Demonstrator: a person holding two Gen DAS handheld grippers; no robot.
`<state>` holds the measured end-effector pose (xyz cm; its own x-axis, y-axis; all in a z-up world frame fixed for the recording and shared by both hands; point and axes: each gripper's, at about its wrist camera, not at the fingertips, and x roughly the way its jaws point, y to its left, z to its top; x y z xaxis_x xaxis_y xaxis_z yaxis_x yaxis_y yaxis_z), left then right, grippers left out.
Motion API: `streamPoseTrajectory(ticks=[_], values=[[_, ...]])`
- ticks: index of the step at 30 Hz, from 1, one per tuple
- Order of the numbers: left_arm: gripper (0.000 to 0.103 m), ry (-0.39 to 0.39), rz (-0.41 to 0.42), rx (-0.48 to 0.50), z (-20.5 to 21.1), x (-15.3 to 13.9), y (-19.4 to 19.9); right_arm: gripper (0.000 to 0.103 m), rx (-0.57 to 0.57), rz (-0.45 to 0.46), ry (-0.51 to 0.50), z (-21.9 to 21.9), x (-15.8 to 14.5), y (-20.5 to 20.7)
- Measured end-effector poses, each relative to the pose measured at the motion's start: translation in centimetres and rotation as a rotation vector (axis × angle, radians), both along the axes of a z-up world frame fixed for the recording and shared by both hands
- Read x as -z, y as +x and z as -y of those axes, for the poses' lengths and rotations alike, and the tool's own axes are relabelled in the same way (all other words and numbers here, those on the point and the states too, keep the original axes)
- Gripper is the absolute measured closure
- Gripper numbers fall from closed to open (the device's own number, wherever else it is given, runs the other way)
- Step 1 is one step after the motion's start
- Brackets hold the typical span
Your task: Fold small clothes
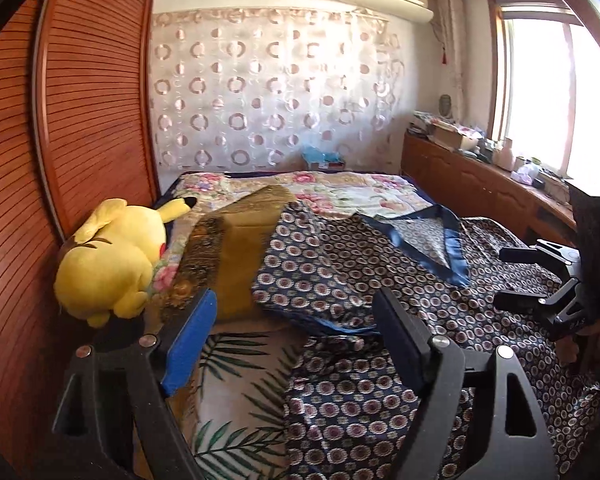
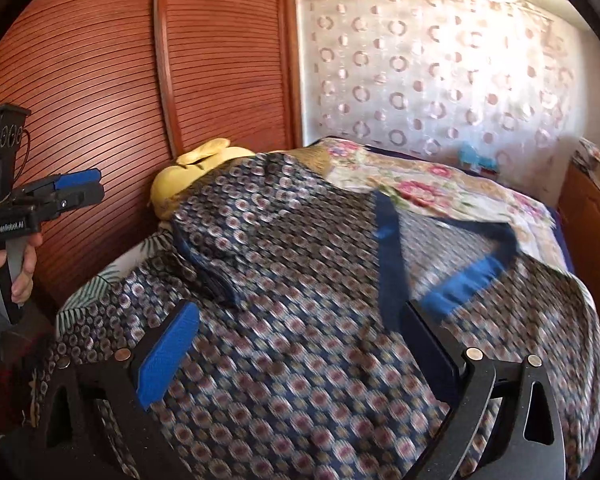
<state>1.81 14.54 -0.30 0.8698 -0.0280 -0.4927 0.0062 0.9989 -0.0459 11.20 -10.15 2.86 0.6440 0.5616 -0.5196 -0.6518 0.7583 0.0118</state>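
Both grippers, left gripper (image 1: 296, 332) and right gripper (image 2: 296, 344), are hovering released over the patterned top (image 1: 380, 280), which is lying spread across the bed (image 1: 340, 188); each should be pinching a hem corner cleanly before folding.

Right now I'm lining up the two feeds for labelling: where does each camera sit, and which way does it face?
Left wrist: on the left hand-held gripper, low at the bed's near edge, facing the curtained wall; its own open fingers frame the patterned garment, with the right hand-held gripper at the right edge.
Right wrist: on the right hand-held gripper, close above the patterned garment, facing the wardrobe; the left hand-held gripper and the hand holding it show.
Shared: garment, yellow plush, floral bedspread.
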Motion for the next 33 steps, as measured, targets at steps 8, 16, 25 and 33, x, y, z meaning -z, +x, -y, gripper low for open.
streamPoseTrajectory(ticks=[8, 16, 25, 33], values=[[0.022, -0.015, 0.004, -0.033, -1.9, 0.4, -1.3, 0.019, -0.134, -0.051, -0.008, -5.8, 0.0, 4.6], [0.022, -0.025, 0.006, -0.061, -2.8, 0.9, -2.2, 0.037, -0.259, -0.1, -0.1, -13.0, 1.4, 7.5], [0.022, -0.033, 0.007, -0.073, -3.3, 1.2, -2.6, 0.05, -0.263, -0.114, -0.234, -19.3, 4.3, 9.7], [0.022, -0.031, -0.001, -0.073, -3.0, 1.5, -2.7, 0.095, -0.225, -0.1, -0.204, -18.8, 3.8, 12.1]])
